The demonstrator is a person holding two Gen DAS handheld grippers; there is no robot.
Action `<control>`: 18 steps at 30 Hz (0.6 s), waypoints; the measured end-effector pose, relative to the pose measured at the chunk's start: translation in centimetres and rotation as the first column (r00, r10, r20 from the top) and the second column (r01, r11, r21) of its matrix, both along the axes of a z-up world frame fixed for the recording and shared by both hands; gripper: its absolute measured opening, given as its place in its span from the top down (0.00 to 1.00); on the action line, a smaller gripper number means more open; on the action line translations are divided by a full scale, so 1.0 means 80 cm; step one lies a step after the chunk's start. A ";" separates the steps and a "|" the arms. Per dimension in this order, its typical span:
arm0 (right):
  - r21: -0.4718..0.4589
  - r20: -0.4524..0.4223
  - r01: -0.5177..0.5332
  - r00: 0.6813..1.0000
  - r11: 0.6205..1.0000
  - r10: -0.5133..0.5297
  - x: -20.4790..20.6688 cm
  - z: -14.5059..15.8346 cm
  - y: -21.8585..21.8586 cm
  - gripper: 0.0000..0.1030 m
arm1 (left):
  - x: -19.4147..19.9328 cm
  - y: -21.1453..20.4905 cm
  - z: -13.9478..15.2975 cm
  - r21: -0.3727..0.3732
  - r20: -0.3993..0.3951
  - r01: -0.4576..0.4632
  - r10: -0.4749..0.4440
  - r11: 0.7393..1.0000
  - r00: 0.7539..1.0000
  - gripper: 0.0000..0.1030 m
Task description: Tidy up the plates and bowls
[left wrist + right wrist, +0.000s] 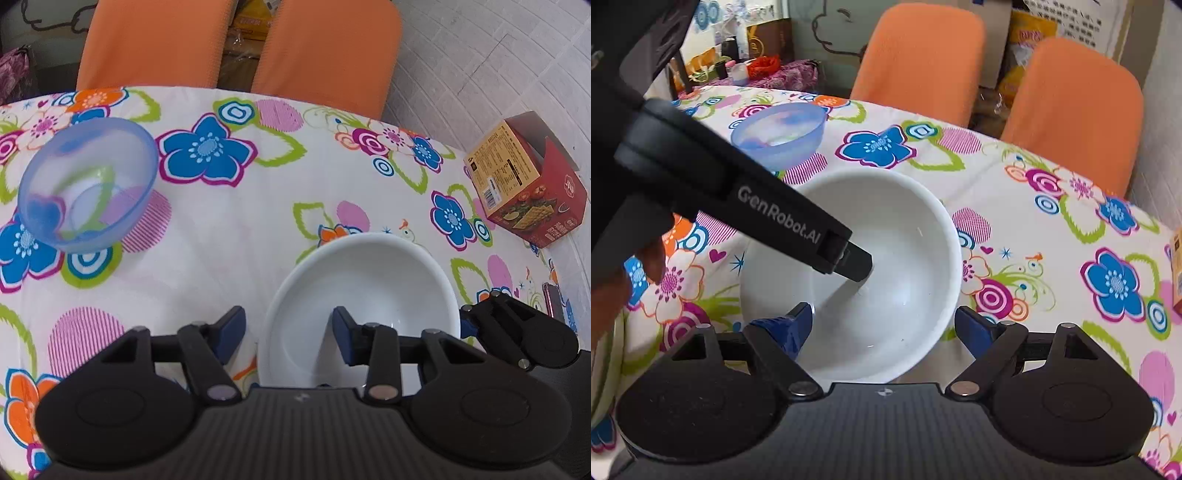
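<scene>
The job looks just begun: the white bowl (364,291) and blue bowl (86,184) sit apart on the tabletop (236,229), the left tongs (288,332) are wide across the white bowl's rim, and the right tongs (882,328) are wide and hold nothing.

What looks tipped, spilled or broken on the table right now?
Nothing spilled or broken. The blue bowl seems tilted in the left wrist view, though fisheye may exaggerate that. The white bowl sits upright and empty, the left gripper straddling its rim.

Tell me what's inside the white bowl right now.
One finger of the left gripper reaches into the white bowl, its tip near the bottom. No food or dishes show. The gripper hides part of the inner wall.
</scene>
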State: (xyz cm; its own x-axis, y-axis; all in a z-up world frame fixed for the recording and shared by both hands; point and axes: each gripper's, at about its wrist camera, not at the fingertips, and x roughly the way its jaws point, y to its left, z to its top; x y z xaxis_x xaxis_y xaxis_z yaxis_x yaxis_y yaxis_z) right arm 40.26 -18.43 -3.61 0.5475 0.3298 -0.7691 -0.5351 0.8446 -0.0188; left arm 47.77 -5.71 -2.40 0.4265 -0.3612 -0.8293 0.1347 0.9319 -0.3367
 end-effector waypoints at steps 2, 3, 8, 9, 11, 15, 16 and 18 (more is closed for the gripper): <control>0.022 0.022 -0.028 0.999 0.999 0.027 -0.004 0.003 -0.006 0.31 | -0.001 0.002 0.000 -0.007 -0.001 -0.001 0.001 1.000 1.000 0.61; 0.027 0.021 -0.032 0.999 0.999 0.032 -0.004 0.004 -0.009 0.31 | -0.002 0.003 0.000 -0.007 -0.002 -0.004 0.004 1.000 1.000 0.61; -0.021 0.055 0.038 0.998 0.999 -0.037 0.010 0.006 -0.025 0.31 | -0.007 0.011 0.001 -0.008 -0.020 -0.030 0.030 1.000 0.999 0.61; -0.026 0.060 0.061 0.996 0.998 -0.060 0.018 0.005 -0.030 0.31 | -0.008 0.012 0.001 -0.009 -0.022 -0.033 0.033 0.999 0.999 0.61; -0.014 0.058 0.093 0.994 0.996 -0.092 0.033 0.002 -0.039 0.31 | -0.011 0.014 0.001 -0.009 -0.021 -0.037 0.037 0.999 0.999 0.61; 0.013 0.043 0.105 0.993 0.994 -0.105 0.063 -0.009 -0.041 0.30 | -0.014 0.009 0.001 0.017 -0.012 -0.032 0.032 0.999 0.999 0.61; 0.031 0.035 0.105 0.994 0.994 -0.106 0.069 -0.010 -0.039 0.30 | -0.015 0.007 0.001 0.024 -0.013 -0.031 0.032 0.999 0.999 0.60; 0.058 0.030 0.114 0.993 0.992 -0.116 0.073 -0.009 -0.037 0.30 | -0.018 0.005 0.001 0.030 -0.018 -0.032 0.033 0.999 0.999 0.56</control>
State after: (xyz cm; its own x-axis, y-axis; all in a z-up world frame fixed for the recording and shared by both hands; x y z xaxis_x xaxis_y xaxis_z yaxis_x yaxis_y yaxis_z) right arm 46.14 -21.41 -4.35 0.6096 0.3048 -0.7318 -0.4340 0.9008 0.0137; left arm 46.36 -5.29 -2.32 0.4222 -0.3222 -0.8473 0.0980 0.9455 -0.3106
